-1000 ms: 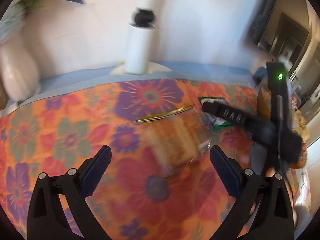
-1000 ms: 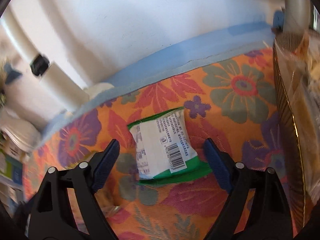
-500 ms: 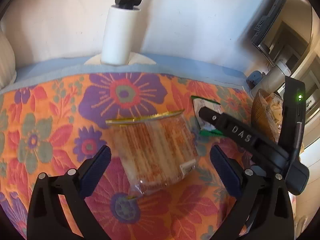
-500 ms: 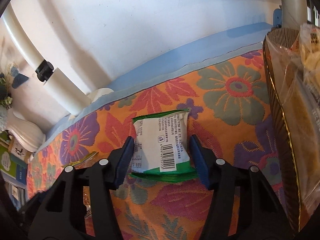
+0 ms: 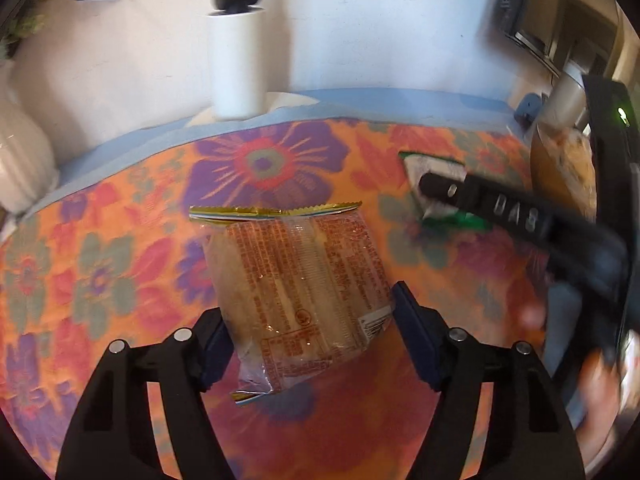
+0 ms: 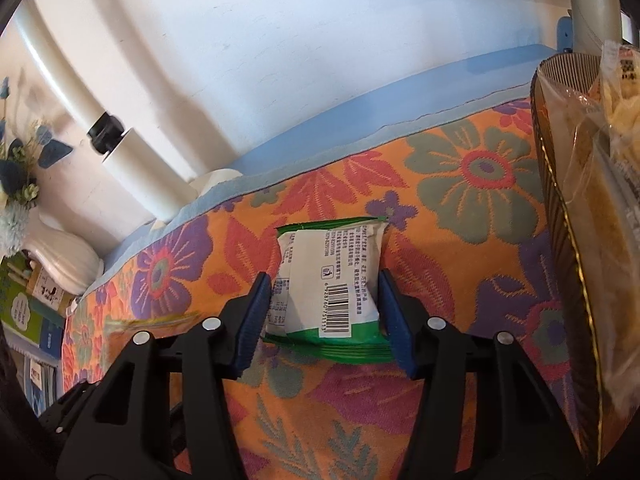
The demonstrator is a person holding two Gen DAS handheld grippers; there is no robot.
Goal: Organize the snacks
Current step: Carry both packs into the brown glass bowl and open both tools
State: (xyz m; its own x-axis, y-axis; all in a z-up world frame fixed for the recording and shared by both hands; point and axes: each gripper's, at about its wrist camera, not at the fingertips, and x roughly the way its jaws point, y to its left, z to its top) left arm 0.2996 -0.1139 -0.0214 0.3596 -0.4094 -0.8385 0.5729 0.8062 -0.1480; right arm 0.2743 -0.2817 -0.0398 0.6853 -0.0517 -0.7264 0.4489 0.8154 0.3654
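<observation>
Okay, both my grippers are clamped on snacks right now. My left gripper [image 5: 310,328] has its blue pads [image 5: 412,332] pressed against the sides of a clear packet [image 5: 296,280] with red print and a gold crimped top edge; the packet sits between the fingers, top edge pointing away from me toward the wall, over the flowered orange tablecloth [image 5: 100,272]. I cannot tell if it is lifted or resting on the cloth. My right gripper [image 6: 320,316] is closed on a white and green packet [image 6: 328,276], barcode side up, pads touching both its long sides, packet lying over the same tablecloth [image 6: 460,184]. From the left wrist view I see the right gripper [image 5: 424,196] reaching in from the right, its tip on that white and green packet [image 5: 436,168], well apart from the clear packet. A basket [image 6: 560,200] with bagged snacks stands just to the right of the right gripper, at the table's right end; it also shows blurred in the left view [image 5: 560,168]. A white roll on a stand [image 5: 238,64] stands at the back by the wall, a white vase [image 6: 68,256] at far left.
</observation>
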